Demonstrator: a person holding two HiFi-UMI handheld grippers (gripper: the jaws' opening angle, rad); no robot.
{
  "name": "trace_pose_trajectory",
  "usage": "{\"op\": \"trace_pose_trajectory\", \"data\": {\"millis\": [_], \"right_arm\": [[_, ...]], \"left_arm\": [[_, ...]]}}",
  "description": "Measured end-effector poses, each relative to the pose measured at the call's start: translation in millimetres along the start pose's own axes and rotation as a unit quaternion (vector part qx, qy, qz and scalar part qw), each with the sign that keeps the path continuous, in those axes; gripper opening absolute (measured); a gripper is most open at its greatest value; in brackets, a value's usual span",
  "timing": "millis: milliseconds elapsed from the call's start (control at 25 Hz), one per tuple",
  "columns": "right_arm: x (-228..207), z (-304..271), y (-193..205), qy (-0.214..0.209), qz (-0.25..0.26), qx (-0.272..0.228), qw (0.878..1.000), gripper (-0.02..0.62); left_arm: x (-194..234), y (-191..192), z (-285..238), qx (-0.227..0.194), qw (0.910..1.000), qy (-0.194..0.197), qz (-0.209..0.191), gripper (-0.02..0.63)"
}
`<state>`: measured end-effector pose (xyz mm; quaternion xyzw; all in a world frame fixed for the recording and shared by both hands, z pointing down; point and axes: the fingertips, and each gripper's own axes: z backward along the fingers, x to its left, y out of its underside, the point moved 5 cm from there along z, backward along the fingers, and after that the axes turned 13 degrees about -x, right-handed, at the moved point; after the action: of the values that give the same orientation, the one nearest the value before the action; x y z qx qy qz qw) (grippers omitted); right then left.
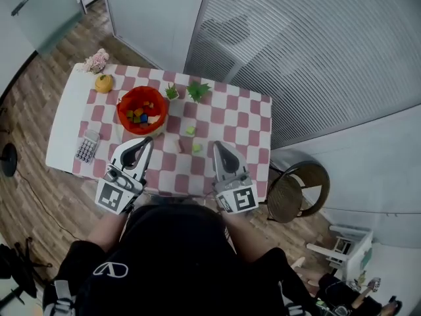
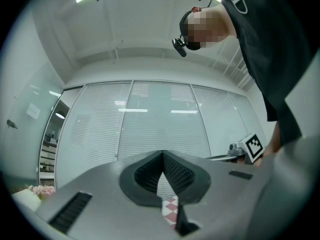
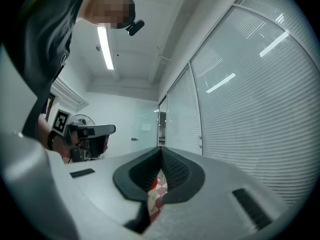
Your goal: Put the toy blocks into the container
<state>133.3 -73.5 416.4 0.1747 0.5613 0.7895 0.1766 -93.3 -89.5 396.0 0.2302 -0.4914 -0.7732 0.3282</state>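
A small rectangular table (image 1: pixel 262 117) under a red-and-white checked cloth stands on a wood-plank floor (image 1: pixel 36 193), beside tall walls of slatted, frosted glass, with a round stool (image 1: pixel 300 189) off its right corner. The glossy round red bowl (image 1: pixel 123 116) holds a heap of coloured blocks, while two yellow-green cubes (image 1: pixel 190 131) and a pinkish block (image 1: pixel 179 145) lie loose on the cloth just to its right. At the table's near edge the left gripper (image 1: pixel 147 141) and right gripper (image 1: pixel 216 145) each have their ribbed black pads clenched together on nothing
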Motion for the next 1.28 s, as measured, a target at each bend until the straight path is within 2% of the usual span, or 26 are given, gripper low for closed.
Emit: {"op": "trace_pose_trajectory", "data": {"millis": [40,80,120,160,480,840,1080,1160,1280], "right_arm": [[-2.1,-2.2,-2.5,0.006,0.009,-0.011,1.0,0.003],[-4.4,-4.8,-5.6,0.015,0.018,-0.026,0.999,0.176],[-6.8,-7.4,-7.9,0.023,0.024,-0.039,0.999,0.52],[-8.7,-9.4,-8.3,0.027,0.026,-0.045,0.998,0.538],[-21.5,-12.9,14.4,0.014,0.018,0.001,1.0,0.486],[-34.2,-23.2,91.1,-0.007,-0.011,0.101,0.995,0.474],[-35.6,-16.0,160.5,-0.007,-0.048,0.196,0.979,0.477],[-34.0,-10.7,183.7,-0.008,-0.063,0.236,0.97,0.474],[-31.0,-1.8,218.0,-0.012,-0.087,0.294,0.952,0.468]], "left_arm": [[-0.6,0.8,-1.4,0.001,1.0,-0.001,0.0,0.006],[-1.6,1.7,-2.4,0.002,1.0,-0.002,0.0,0.006],[-2.4,2.7,-3.2,0.002,1.0,-0.002,0.001,0.006],[-3.0,3.9,-3.6,0.002,1.0,-0.003,0.002,0.006],[-5.5,9.6,-4.9,0.005,0.9999,-0.012,0.004,0.006],[-7.3,7.2,2.7,0.011,0.9995,-0.028,-0.008,0.006],[-6.8,6.9,10.6,0.022,0.9986,-0.046,-0.011,0.006],[-6.5,0.1,9.0,0.014,0.9985,-0.052,-0.014,0.006],[-6.8,7.0,21.0,0.031,0.9978,-0.057,-0.018,0.006]]}}
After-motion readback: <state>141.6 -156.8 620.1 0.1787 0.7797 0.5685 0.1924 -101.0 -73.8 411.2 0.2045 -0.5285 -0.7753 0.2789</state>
